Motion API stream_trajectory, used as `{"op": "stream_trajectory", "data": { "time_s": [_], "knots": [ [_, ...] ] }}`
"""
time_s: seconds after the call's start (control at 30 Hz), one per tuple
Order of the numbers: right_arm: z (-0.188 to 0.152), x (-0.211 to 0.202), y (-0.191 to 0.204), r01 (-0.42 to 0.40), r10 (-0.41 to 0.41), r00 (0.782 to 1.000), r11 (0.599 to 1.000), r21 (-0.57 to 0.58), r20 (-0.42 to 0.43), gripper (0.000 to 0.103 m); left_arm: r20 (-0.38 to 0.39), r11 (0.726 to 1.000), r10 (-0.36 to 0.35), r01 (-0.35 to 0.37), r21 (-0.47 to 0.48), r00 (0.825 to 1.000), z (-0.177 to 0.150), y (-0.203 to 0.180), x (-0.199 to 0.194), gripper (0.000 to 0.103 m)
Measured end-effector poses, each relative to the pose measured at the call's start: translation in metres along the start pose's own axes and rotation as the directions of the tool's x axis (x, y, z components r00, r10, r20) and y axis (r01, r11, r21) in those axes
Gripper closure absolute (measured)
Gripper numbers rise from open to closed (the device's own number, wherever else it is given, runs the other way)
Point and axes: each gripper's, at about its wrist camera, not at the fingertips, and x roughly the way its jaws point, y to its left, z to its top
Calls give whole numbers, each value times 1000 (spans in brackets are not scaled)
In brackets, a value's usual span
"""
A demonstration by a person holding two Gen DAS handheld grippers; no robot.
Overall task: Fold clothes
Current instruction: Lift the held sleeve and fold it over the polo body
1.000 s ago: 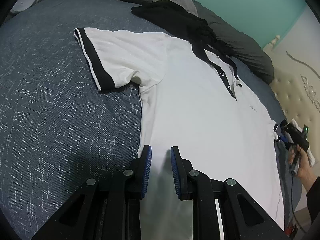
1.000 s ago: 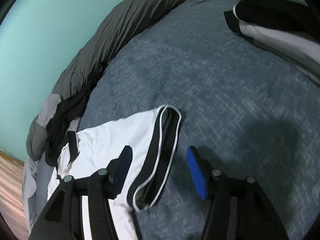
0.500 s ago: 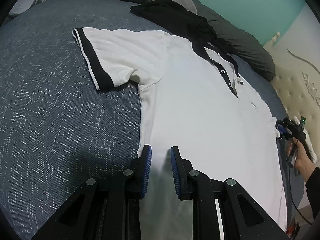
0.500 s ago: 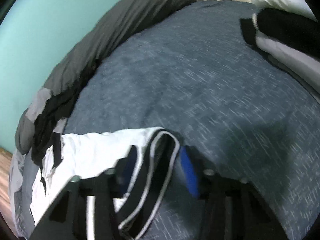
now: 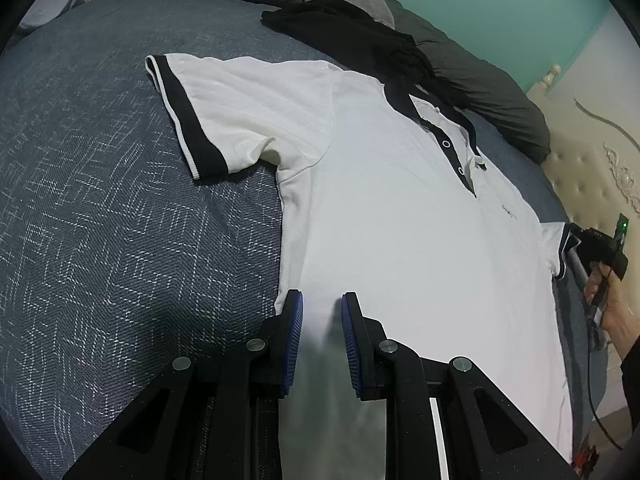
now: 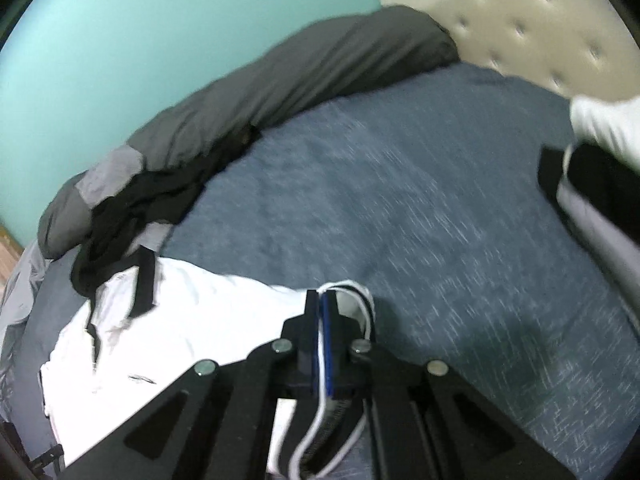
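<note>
1. Barely begun: one white polo shirt (image 5: 400, 220) lies flat, face up, on the bed (image 5: 120, 240), no fold made.
2. Right gripper (image 6: 322, 312) has its jaws clenched on the shirt's dark-trimmed sleeve cuff (image 6: 360, 300); left gripper (image 5: 322, 320) hovers at the side seam, jaws parted, gripping nothing.
3. Count: one shirt spread out, two grippers, one black garment (image 5: 360, 36) heaped nearby, one folded stack (image 6: 600, 200) aside.

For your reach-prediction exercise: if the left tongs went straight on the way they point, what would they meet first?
Most likely the white polo shirt: the left tongs stand open over its body near the side edge. Height above the cloth is unclear.
</note>
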Motion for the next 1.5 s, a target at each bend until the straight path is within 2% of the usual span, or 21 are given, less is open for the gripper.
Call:
{"op": "stream_trajectory", "data": {
  "time_s": [0.23, 0.53, 0.83, 0.93, 1.13, 1.3, 1.43, 1.5],
  "knots": [
    [8, -15, 50, -55, 55, 998, 995, -85, 2, 102, -4, 1000, -11, 11, -9, 1000, 1, 2, 1, 81],
    [-14, -19, 128, 0, -11, 999, 973, -230, -46, 102, -8, 1000, -20, 20, -19, 1000, 2, 3, 1, 81],
    [-70, 5, 205, -3, -48, 990, 934, -357, -133, 102, -9, 1000, -22, 22, -20, 1000, 1, 3, 1, 81],
    [-92, 16, 219, 18, -86, 983, 921, -390, -159, 102, -10, 999, -26, 26, -19, 1000, 1, 3, 1, 81],
    [-107, 13, 221, -65, -8, 978, 937, -343, -208, 98, -9, 1000, -25, 25, -19, 1000, 0, 3, 2, 81],
    [-90, -19, 202, -147, 112, 982, 958, -246, -151, 77, -9, 999, -24, 24, -21, 1000, -1, 3, 2, 81],
    [-67, -40, 169, -114, 104, 992, 977, -179, -66, 75, -8, 1000, -21, 21, -18, 1000, -2, 2, 2, 81],
    [-56, -38, 142, -67, 61, 996, 993, -97, -65, 75, -9, 1000, -20, 20, -17, 1000, -2, 2, 2, 81]
  ]
}}
